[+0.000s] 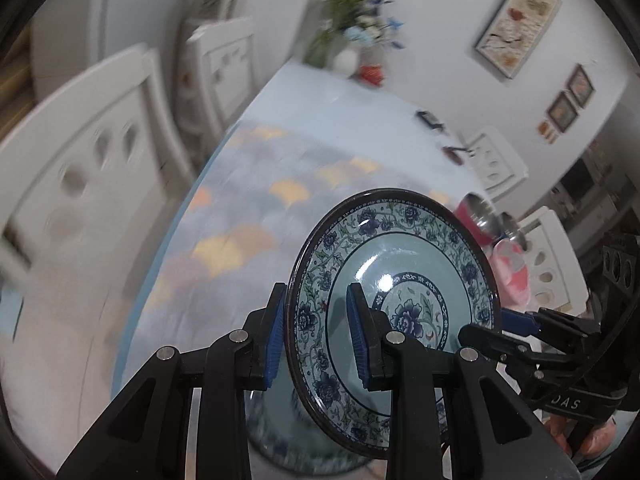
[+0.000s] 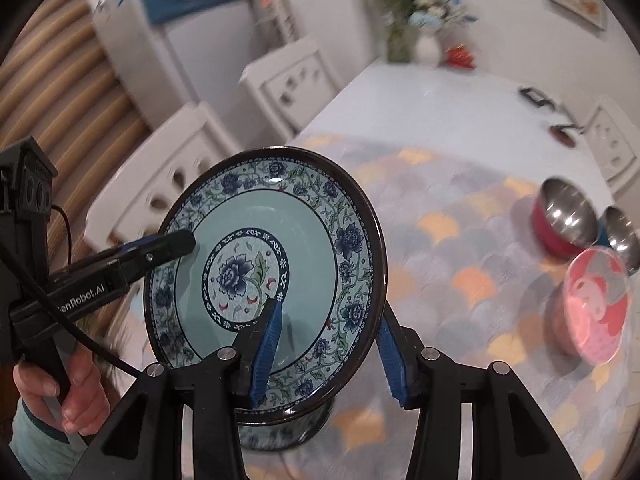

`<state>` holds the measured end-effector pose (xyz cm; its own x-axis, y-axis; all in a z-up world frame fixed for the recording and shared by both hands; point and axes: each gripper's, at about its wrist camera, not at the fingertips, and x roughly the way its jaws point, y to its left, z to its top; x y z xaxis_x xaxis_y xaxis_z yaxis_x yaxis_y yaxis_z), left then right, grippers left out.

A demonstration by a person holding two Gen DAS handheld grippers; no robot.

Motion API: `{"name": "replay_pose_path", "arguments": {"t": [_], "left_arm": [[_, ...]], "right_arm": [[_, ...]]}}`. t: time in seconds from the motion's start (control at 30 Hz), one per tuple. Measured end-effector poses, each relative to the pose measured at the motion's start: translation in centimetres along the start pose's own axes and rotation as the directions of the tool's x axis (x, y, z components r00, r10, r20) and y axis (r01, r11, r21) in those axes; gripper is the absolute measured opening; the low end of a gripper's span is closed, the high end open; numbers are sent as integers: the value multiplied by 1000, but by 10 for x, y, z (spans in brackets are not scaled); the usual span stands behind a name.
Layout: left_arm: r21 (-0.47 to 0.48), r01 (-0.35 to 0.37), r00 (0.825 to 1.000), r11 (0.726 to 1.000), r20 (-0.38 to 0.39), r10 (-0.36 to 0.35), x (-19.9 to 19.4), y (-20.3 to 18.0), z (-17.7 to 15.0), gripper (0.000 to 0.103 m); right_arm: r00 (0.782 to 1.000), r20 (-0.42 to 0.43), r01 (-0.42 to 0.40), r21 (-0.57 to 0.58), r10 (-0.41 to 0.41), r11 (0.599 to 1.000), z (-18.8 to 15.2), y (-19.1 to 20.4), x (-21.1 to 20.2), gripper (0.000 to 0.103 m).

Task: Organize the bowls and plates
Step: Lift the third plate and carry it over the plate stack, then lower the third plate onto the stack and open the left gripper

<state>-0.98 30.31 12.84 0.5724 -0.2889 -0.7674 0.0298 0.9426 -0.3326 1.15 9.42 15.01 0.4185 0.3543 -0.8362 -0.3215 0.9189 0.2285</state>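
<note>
left claw [image 1: 316, 338]: my blue pads straddle the plate's rim, one on the underside, one on the patterned face. Closed down on it; plate is gripped.
right claw [image 2: 330, 350]: same story on the opposite rim. One pad on the face, the other behind the dark edge. Clamped, not slack.
cross-check: from the right wrist I see the left claw's finger lying across the plate face at its left side; from the left wrist the right claw [image 1: 516, 320] reaches the plate's right edge.
plate [image 2: 266, 264]: floral blue-and-teal pattern, dark rim. Held tilted steeply, face towards both cameras, lifted off the table between the two claws.
second dish [image 2: 280, 428]: same pattern, directly under the plate near the table's near edge. I can't tell if they touch.
table [image 2: 440, 208]: fan-print cloth on the near half, plain white beyond.
red bowl [image 2: 560, 220]: steel-lined, towards the right edge, well apart from the plate.
steel bowl [image 2: 622, 236]: just beside the red one, further right.
pink bowl [image 2: 596, 304]: cartoon print, just nearer than those two.
far end: vase of flowers [image 2: 424, 20] and a small red item at the far edge; dark small objects [image 2: 560, 120] near the far right edge, too blurred to name.
chairs [image 2: 288, 80]: white, along the left edge.
</note>
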Motion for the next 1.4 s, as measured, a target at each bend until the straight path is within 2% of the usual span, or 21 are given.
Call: {"name": "replay_pose_path", "arguments": {"t": [0.1,0.2,0.43,0.63,0.8,1.17,1.3,1.4], "left_arm": [[-49,-23,999,999,-39,21,2,15,-28,25],[-72,-48,996,996,-82,42,6,24,-51,25],[-110,-68,989,992,-137,53,17,34,-83,25],[-70,-142,980,987,-150,130,28,30,-85,25],[-43,-146,977,988,-161,137,36,28,-80,25],[22,-148,967,989,-206,149,52,25,-63,27],[-14,-136,969,991,-208,130,51,32,-51,28],[-6,-172,968,985,-186,168,46,35,-41,28]], "right_arm": [[996,-92,-15,-27,13,1000,-21,11,18,46],[982,-186,-30,-35,23,999,-39,15,36,46],[958,-288,-28,-48,13,998,-66,19,61,46],[937,-349,-26,-35,12,999,-76,19,78,46],[928,-373,5,-28,-15,1000,-79,18,86,46],[924,-382,27,11,-21,1000,-64,12,104,46],[925,-379,35,2,-32,999,-51,11,110,46],[928,-371,24,7,-20,1000,-47,11,107,46]]}}
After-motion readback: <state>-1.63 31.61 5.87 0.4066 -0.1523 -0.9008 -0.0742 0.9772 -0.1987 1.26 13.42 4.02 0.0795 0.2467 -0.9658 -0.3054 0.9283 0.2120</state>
